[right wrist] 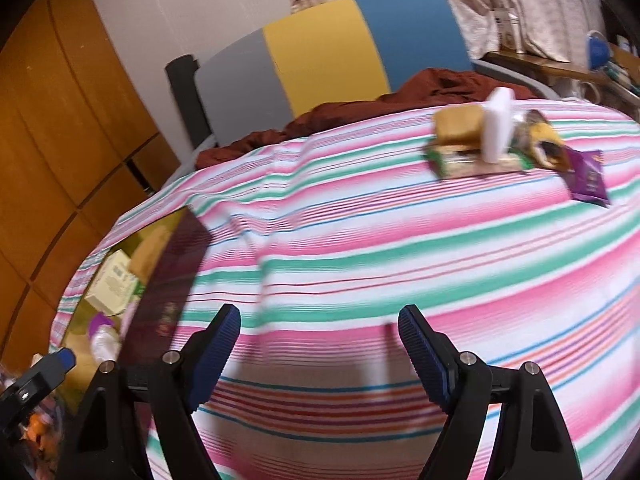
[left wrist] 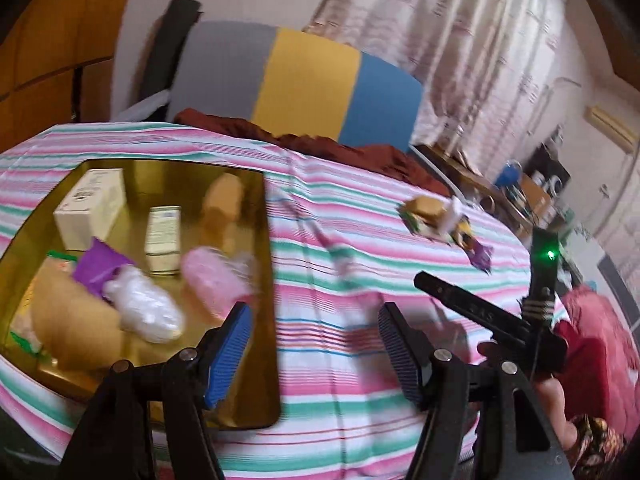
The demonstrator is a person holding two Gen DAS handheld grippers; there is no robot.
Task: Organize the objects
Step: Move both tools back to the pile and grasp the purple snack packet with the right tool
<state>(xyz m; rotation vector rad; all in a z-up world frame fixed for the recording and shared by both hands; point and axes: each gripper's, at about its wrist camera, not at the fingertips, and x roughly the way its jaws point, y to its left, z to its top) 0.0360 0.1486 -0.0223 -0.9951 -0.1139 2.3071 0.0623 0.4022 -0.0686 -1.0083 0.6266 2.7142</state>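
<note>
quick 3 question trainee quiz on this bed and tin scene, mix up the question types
1. True or false: both grippers are holding nothing.
2. Where does the pink bottle lie? A) inside the gold tin B) on the bedspread C) between the left gripper pads
3. Fill in: the purple packet lies at the right end of the loose pile, beside the ____ packet.

Key: 1 true: left gripper and right gripper stand open over the bedspread. 2 A. 3 yellow.
</note>
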